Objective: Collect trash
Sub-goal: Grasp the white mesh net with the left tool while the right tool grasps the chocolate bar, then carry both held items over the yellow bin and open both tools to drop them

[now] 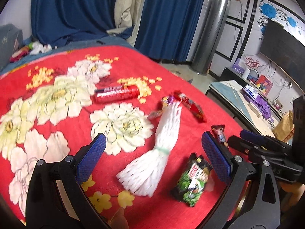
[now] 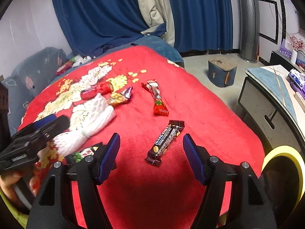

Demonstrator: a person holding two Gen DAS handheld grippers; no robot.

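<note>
Fuzzy red blanket (image 2: pixel 190 114), crinkly foil wrappers (image 2: pixel 165 140), white foam netting (image 1: pixel 152 160)

Right gripper (image 2: pixel 151 148) gaping over red blanket (image 2: pixel 200 110); dark chocolate bar wrapper (image 2: pixel 165 141) between blue pads; red wrapper (image 2: pixel 158 100) at twelve o'clock.

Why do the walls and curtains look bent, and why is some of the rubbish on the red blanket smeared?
Both wrist views are fisheye, so straight edges bow and black corners frame the picture. In the left wrist view the white foam net and red can are smeared by motion blur. In the right wrist view the dark chocolate bar wrapper is sharper, with a shadow darkening the red blanket below it.
</note>
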